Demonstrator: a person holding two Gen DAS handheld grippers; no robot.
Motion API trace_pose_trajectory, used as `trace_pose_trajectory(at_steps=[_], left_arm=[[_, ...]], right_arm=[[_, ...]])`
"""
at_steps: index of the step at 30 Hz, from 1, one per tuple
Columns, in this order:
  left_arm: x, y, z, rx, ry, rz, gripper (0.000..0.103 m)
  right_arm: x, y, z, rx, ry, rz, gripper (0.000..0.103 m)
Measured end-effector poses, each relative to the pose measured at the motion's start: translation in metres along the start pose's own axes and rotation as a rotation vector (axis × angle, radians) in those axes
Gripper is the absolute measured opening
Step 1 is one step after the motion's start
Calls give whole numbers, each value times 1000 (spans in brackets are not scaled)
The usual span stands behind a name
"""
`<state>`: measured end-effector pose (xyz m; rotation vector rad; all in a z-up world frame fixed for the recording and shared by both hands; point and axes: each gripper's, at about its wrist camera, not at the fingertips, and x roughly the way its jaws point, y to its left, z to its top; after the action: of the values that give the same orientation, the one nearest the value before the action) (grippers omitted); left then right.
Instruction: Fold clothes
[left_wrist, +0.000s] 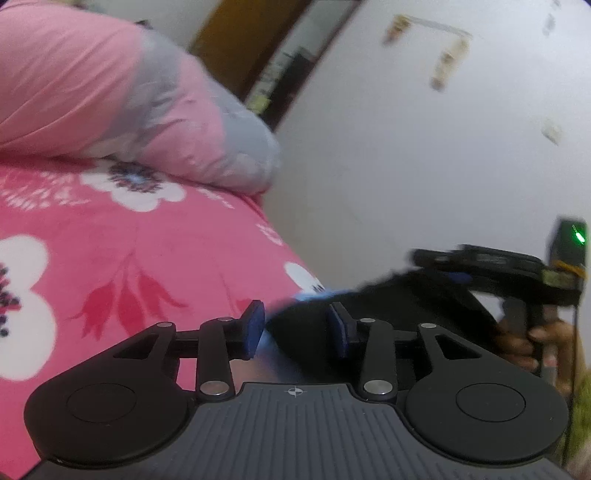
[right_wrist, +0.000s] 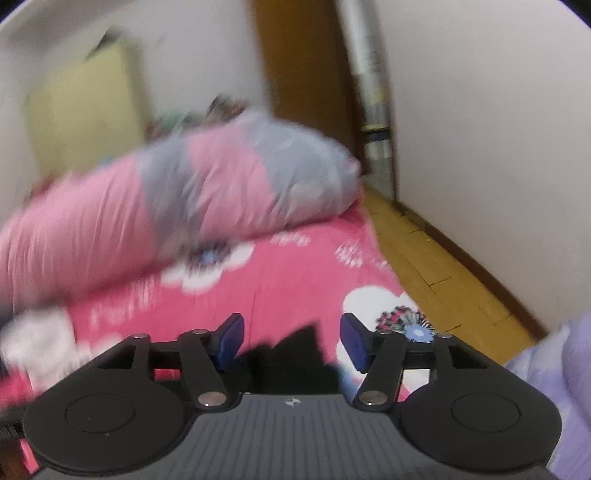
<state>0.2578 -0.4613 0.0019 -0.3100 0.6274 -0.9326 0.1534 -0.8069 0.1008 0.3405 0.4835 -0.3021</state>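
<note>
Pink cotton printed with white flowers covers the bed (right_wrist: 295, 280), a broad, soft, slightly rumpled surface. At its far end lies a puffy quilt (right_wrist: 207, 192) in pink and grey panels, smooth and sheeny, rolled into a fat bolster. Nearer, at the bed's edge, sits the black garment (right_wrist: 291, 354), a dark, limp cloth with a ragged outline; blur hides its weave and its shape. It looks light and floppy, likely to sag and slide, so a hem or corner, pinched with both claws well apart, seems the best hold. Black cloth shows between the blue pads of the left claw (left_wrist: 295, 330) and of the right claw (right_wrist: 291, 341), yet both stand released, gripping nothing.
</note>
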Motion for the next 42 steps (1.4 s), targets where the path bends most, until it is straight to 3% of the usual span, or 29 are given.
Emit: trace_pose_trajectory(at_steps=[3, 5, 8, 12, 16, 18, 20, 25, 28, 31, 34, 36, 40, 42], left_arm=[[-16, 1, 4, -7, -63, 61, 38], [-28, -8, 6, 41, -109, 39, 38], [-42, -31, 5, 176, -145, -34, 38], [-35, -72, -16, 386, -52, -140, 38], [-18, -87, -40, 489, 20, -95, 38], [-18, -86, -45, 505, 13, -84, 38], [-19, -84, -46, 504, 6, -92, 38], [-20, -82, -44, 517, 3, -107, 39], [-21, -78, -42, 481, -11, -112, 39], [-22, -73, -38, 451, -17, -100, 39], [-16, -67, -37, 445, 2, -82, 39], [-14, -63, -35, 431, 6, -87, 39], [-13, -63, -33, 416, 13, -83, 39], [-13, -65, -34, 431, 12, -77, 39]], right_arm=[[-35, -20, 6, 134, -146, -2, 62], [-65, -28, 6, 180, -245, 19, 58], [-98, -19, 2, 56, -241, 77, 40], [-85, 8, -11, -158, -43, 78, 20], [-33, 26, -25, -269, 145, 25, 12], [-8, 17, -27, -215, 187, -17, 0], [6, 2, -19, -131, 175, -54, 0], [17, -17, -12, -43, 174, -281, 0], [-13, -20, -11, -26, 58, -286, 0], [-62, -20, -20, -23, -64, -180, 0], [-92, -33, -41, 4, -22, -24, 0], [-100, -48, -58, 32, 22, -55, 0], [-138, -111, -86, 268, 0, -318, 1], [-173, -103, -96, 247, -123, -292, 1]])
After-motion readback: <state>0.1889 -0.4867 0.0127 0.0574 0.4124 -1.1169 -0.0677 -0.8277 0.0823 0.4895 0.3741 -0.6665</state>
